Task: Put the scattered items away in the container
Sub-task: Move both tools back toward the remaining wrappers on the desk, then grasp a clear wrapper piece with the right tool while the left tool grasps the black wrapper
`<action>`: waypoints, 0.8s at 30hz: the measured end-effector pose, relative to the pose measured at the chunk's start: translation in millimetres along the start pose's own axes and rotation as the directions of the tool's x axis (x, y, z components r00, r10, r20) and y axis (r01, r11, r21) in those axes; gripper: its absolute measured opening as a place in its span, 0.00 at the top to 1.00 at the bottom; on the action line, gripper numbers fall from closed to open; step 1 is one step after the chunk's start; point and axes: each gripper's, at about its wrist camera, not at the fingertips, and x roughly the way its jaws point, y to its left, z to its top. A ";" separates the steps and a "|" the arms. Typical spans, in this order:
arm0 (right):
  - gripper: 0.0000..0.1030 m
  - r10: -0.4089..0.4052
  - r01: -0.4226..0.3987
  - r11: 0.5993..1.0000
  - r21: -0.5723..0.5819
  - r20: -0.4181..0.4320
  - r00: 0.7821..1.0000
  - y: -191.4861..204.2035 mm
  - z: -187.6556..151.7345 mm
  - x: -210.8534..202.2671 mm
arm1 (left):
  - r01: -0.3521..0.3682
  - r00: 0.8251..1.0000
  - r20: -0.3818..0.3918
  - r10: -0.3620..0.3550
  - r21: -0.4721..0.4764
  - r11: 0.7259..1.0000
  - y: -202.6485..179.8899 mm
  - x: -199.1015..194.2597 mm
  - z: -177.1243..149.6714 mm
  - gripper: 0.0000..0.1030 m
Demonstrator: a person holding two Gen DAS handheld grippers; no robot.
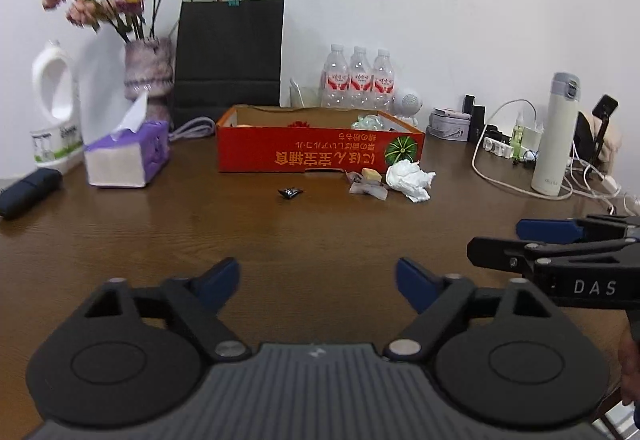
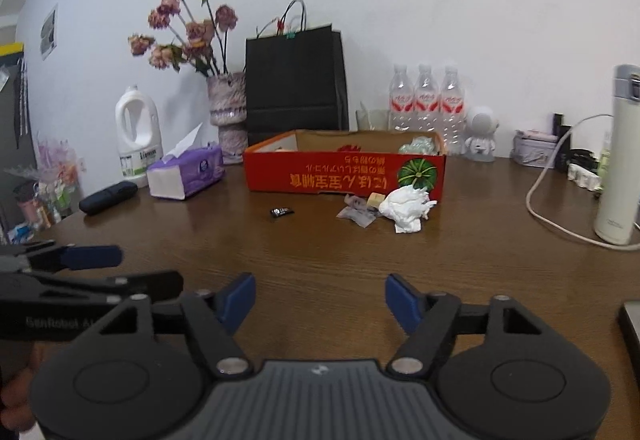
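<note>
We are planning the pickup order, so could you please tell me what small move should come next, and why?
Probably reach the right hand-held gripper forward to the crumpled tissue. Its jaws are open and empty, and the tissue lies loose on the table before the red box.

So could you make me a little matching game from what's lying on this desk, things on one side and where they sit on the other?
Things:
1. crumpled tissue
2. small black packet
3. tissue pack
4. water bottles

Places:
A. behind the red box, by the wall
B. alone on bare wood, left of the other scraps
C. at the box's front right corner
D. left of the box, near the vase

Pairs: 1-C, 2-B, 3-D, 4-A
</note>
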 end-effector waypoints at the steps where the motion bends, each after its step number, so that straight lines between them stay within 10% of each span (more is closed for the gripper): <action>1: 0.42 -0.003 0.003 1.000 -0.019 -0.007 1.000 -1.7 6.6 8.4 | 0.010 1.000 -0.019 -0.010 -0.007 1.000 5.1 11.0 8.4 0.29; 5: 0.54 0.012 -0.017 0.995 -0.101 -0.050 0.999 -10.8 39.6 55.1 | 0.029 0.997 -0.076 -0.027 0.021 0.999 25.0 65.3 44.4 0.53; 14: 0.65 0.060 -0.076 0.994 -0.080 -0.190 0.980 -33.8 77.8 188.2 | 0.161 0.973 -0.182 -0.139 0.109 0.981 44.3 187.6 85.7 0.53; 24: 0.65 0.084 -0.108 0.991 -0.083 -0.251 0.964 -38.7 73.3 221.4 | 0.205 0.955 -0.241 -0.175 0.108 0.973 46.2 217.7 80.5 0.66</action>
